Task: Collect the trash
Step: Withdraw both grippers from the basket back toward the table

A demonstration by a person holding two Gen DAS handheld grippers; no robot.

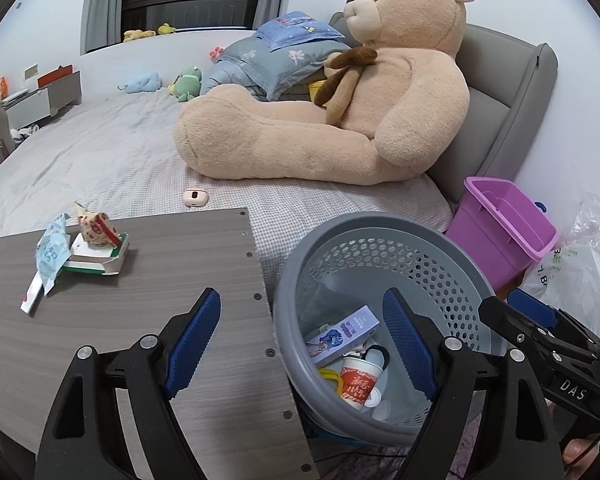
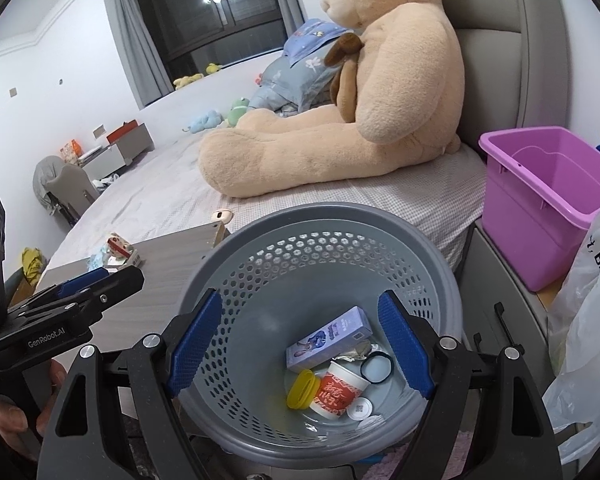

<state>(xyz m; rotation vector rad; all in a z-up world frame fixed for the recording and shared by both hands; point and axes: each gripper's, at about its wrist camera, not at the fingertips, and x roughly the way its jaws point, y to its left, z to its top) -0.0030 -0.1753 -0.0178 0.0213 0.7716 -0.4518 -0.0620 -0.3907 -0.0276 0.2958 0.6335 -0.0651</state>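
Both the left gripper [image 1: 302,342] and right gripper [image 2: 302,344] stood wide open and empty above the grey perforated wastebasket [image 2: 428,248], which already held a purple carton [image 2: 328,338] and red paper cup [image 2: 336,394]. Wrappers [image 1: 54,256] and a flat box [image 1: 100,266] remained on the wooden board [image 1: 140,300], the blue wrapper's long axis running near-to-far

Bedside layout: board, basket, bed.

On the board [image 1: 140,320], at its far left, a pile of wrappers [image 1: 52,260] atop a flat box [image 1: 100,260]. Right of the board, touching its edge, the perforated basket [image 2: 320,240], with a carton [image 2: 328,334], a cup [image 2: 340,392] and a lid [image 2: 302,388] inside. Behind both, the bed [image 1: 100,152], a teddy bear [image 1: 360,100] seated against the headboard [image 1: 500,100]. Right of the basket, a bin [image 2: 540,208].
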